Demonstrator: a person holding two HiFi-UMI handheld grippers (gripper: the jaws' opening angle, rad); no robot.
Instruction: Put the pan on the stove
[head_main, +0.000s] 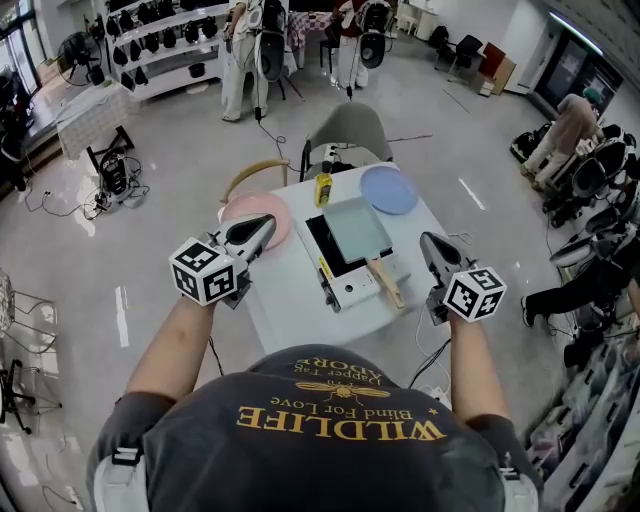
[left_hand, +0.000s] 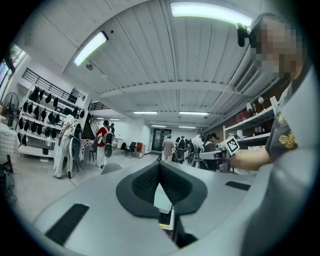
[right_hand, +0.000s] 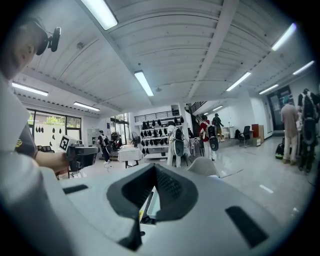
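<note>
Left claw (head_main: 266, 226) is closed with nothing between its jaws, and the right claw (head_main: 430, 242) looks the same in its own view, pads meeting at the tips and empty; both hover above the near edges of the white worktop (head_main: 285, 292), one on each side, touching nothing. The pan (head_main: 358, 228), a pale rectangular one with a wooden handle (head_main: 385, 282), already sits on the dark top of the stove (head_main: 352, 288) in the middle of the worktop, its handle pointing toward the near right. So the placing looks done, or only needs a nudge. I judge the pan rigid and fairly light, its smooth walls likely to slip between pads, so the wooden handle is the place to take hold: it gives better friction. Gripped far out, the body may sag, so a hold close to the pan seems wiser. A pink plate (head_main: 245, 210) lies to the left and a blue plate (head_main: 389, 189) far right, both clear of it.
</note>
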